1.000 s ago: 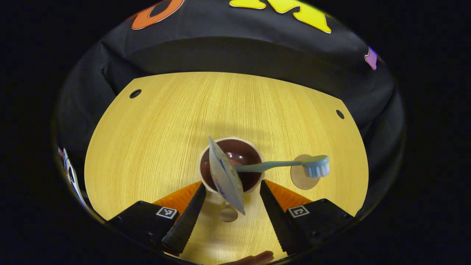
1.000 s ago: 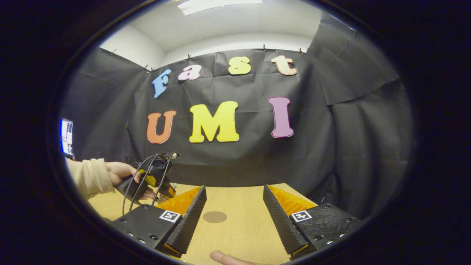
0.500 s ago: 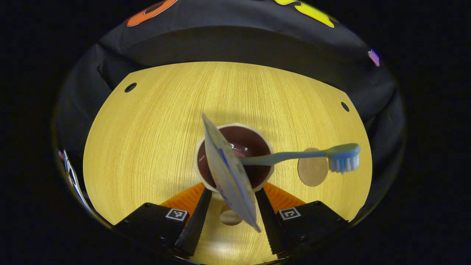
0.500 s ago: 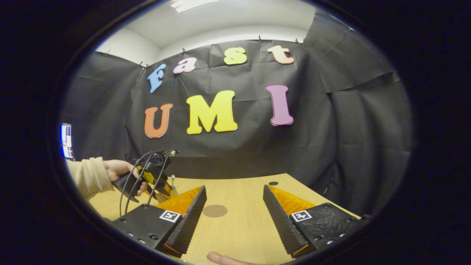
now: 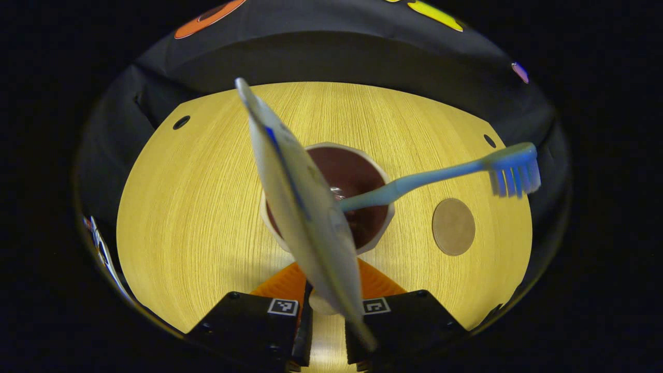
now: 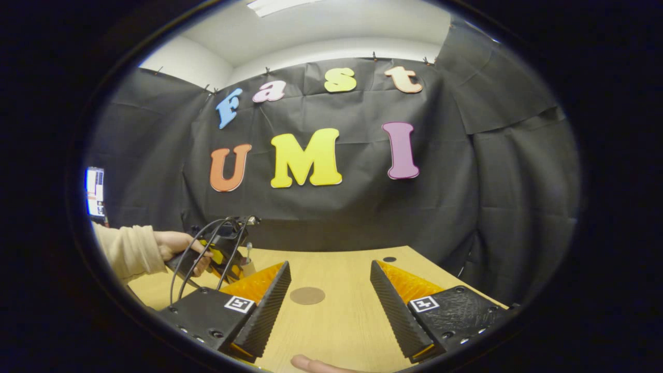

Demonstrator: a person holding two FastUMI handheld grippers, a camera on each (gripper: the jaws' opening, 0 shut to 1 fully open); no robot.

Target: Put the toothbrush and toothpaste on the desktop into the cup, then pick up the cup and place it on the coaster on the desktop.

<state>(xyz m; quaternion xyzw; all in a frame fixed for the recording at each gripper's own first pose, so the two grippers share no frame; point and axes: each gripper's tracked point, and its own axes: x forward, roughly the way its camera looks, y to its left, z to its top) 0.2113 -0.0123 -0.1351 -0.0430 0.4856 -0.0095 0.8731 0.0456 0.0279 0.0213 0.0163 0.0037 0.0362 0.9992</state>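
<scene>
Below me, the pale wood worktop (image 5: 207, 207) stretches to the black cloth wall (image 6: 466, 207), with a white ceiling above it in the right gripper view. My left tool (image 5: 326, 324) points down over the worktop, its fingers drawn close together around the handle of the cup (image 5: 327, 199); I cannot tell whether both press on it. The toothpaste (image 5: 300, 207) and toothbrush (image 5: 440, 176) lean out of the cup, and the round coaster (image 5: 453, 227) lies near it. My right tool (image 6: 329, 305) is held level, fingers wide apart and empty, while a sleeved hand (image 6: 181, 248) grips the left tool.
</scene>
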